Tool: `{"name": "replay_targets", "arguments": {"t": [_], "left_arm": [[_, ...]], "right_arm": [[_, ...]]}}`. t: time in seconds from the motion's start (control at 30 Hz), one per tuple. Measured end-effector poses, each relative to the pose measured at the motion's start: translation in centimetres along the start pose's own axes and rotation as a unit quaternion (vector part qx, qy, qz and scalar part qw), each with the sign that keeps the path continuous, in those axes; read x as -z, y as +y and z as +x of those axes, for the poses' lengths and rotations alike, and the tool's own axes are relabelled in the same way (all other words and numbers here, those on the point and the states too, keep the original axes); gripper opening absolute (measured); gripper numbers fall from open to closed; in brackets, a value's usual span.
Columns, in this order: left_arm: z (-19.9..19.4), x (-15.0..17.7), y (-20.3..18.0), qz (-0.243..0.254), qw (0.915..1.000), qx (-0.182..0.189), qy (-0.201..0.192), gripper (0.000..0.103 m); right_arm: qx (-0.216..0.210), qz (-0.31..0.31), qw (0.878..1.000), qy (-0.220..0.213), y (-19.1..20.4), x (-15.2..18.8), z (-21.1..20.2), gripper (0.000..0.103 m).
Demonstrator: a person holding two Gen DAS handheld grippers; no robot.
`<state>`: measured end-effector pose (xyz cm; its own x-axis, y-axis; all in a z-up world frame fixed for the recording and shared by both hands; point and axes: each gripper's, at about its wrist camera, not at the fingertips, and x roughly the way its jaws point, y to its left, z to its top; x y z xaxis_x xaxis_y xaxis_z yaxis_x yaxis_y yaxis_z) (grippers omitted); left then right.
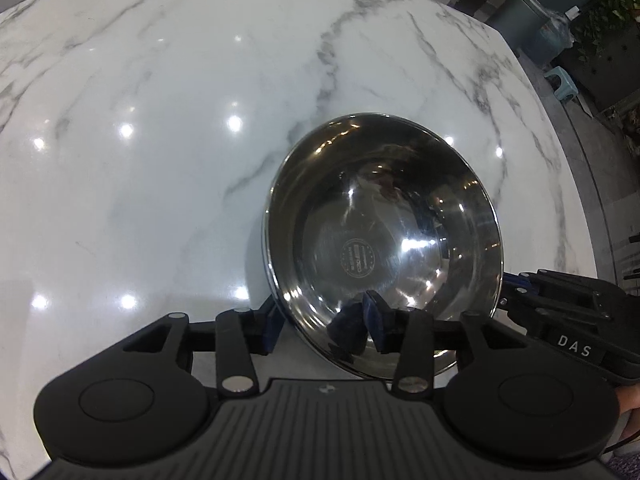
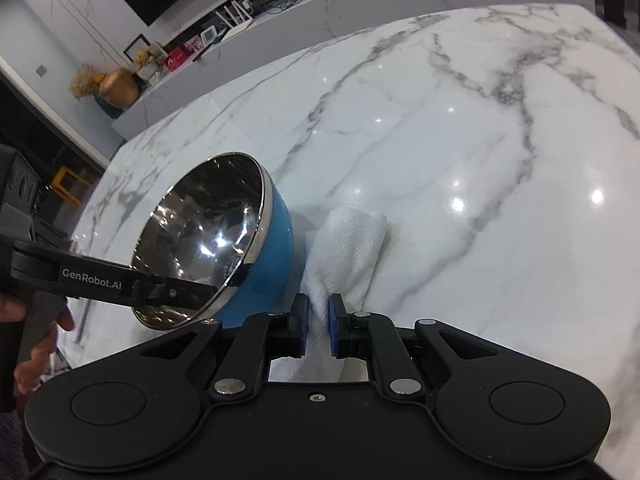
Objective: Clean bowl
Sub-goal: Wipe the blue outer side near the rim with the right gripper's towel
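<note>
The bowl (image 2: 212,240), round, mirror-steel inside and glossy blue outside, sits tilted on the polished marble table (image 2: 460,140) near its edge, left gripper (image 1: 320,320) clamping its rim. The right gripper (image 2: 318,326) pinches a textured white paper towel (image 2: 348,240) beside it.

I'm looking at a white marble surface (image 1: 168,128) with grey veins running across it, polished enough to throw back ceiling lights as bright spots. From my left wrist camera its edge curves away toward 2 o'clock. A bowl (image 2: 224,240), blue outside and mirror-steel inside, sits tipped on the surface, its mouth turned toward 9 o'clock in my right wrist view; whether its base touches the marble or only its lower side does, I cannot tell. Just beside it at 3 o'clock lies a white paper towel (image 2: 348,240), crumpled, spread on the marble and close against the blue wall.
</note>
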<state>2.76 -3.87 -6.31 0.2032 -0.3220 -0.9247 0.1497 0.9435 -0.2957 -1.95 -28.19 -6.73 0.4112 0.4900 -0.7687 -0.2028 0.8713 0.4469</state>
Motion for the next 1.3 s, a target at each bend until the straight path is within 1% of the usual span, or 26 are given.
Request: {"name": "replay_targets", "arguments": {"t": [0.07, 0.13, 0.2, 0.27, 0.37, 0.4, 0.43, 0.47, 0.5, 0.57, 0.67, 0.73, 0.83, 1.0, 1.1, 1.13, 1.23, 1.3], "left_arm": [[0.0, 0.0, 0.0, -0.001, 1.0, 0.001, 0.0, 0.041], [0.0, 0.0, 0.1, -0.001, 1.0, 0.002, 0.001, 0.041], [0.0, 0.0, 0.2, -0.001, 1.0, 0.0, 0.001, 0.041], [0.0, 0.0, 0.2, -0.001, 1.0, -0.001, 0.0, 0.041], [-0.1, 0.0, 0.2, -0.002, 1.0, -0.002, 0.0, 0.041], [-0.1, 0.1, 0.1, 0.001, 1.0, -0.003, 0.0, 0.041], [-0.1, 0.1, 0.1, 0.002, 1.0, -0.002, 0.0, 0.041], [-0.1, 0.1, 0.0, 0.004, 1.0, -0.002, 0.001, 0.041], [-0.2, 0.2, -0.1, 0.007, 1.0, -0.002, 0.001, 0.041], [-0.2, 0.2, -0.1, 0.01, 0.9999, -0.003, 0.0, 0.04], [-0.4, 0.2, 0.0, 0.013, 0.9999, -0.007, -0.005, 0.036], [-0.5, 0.1, 0.0, 0.014, 0.9998, -0.01, -0.01, 0.033], [-0.6, 0.2, 0.1, 0.015, 0.9998, -0.011, -0.009, 0.032], [-0.7, 0.1, 0.2, 0.022, 0.9996, -0.011, -0.009, 0.029], [-0.9, 0.1, 0.3, 0.027, 0.9996, -0.01, -0.008, 0.027], [-0.9, 0.0, 0.3, 0.029, 0.9995, -0.01, -0.007, 0.027], [-1.1, -0.1, 0.4, 0.042, 0.9991, -0.011, -0.004, 0.025], [-1.2, -0.1, 0.4, 0.05, 0.9986, -0.016, -0.001, 0.023]], "right_arm": [[0.004, -0.004, 1.0, 0.002, 0.1, 0.0, 0.0, 0.011], [0.009, -0.006, 1.0, 0.003, 0.1, 0.0, 0.0, 0.016], [0.013, -0.01, 1.0, 0.004, 0.1, 0.0, -0.2, 0.019], [0.016, -0.015, 1.0, 0.005, 0.3, -0.1, -0.3, 0.02], [0.015, -0.031, 0.999, -0.004, 1.1, -0.1, -0.9, 0.021], [0.011, -0.036, 0.999, -0.006, 1.4, -0.1, -1.1, 0.026], [0.009, -0.048, 0.999, -0.006, 1.8, 0.0, -1.1, 0.028], [0.012, -0.054, 0.998, -0.004, 2.0, 0.1, -1.0, 0.028], [0.023, -0.066, 0.998, 0.006, 2.3, 0.3, -0.6, 0.028], [0.027, -0.071, 0.997, 0.015, 2.3, 0.4, -0.2, 0.028], [0.033, -0.083, 0.996, 0.016, 2.5, 0.7, 0.0, 0.027], [0.042, -0.085, 0.995, 0.016, 2.4, 0.7, 0.1, 0.013], [0.041, -0.073, 0.996, 0.016, 1.8, 0.5, 0.1, 0.011], [0.033, -0.056, 0.998, -0.001, 1.1, 0.1, -0.4, 0.01], [0.009, -0.036, 0.999, -0.02, 0.4, -0.4, -1.4, 0.01], [-0.007, -0.026, 0.999, -0.033, 0.2, -0.7, -2.0, 0.01], [-0.029, -0.017, 0.997, -0.063, -0.4, -1.4, -3.4, 0.01], [-0.038, -0.015, 0.996, -0.074, -0.6, -1.7, -3.8, 0.01]]}}
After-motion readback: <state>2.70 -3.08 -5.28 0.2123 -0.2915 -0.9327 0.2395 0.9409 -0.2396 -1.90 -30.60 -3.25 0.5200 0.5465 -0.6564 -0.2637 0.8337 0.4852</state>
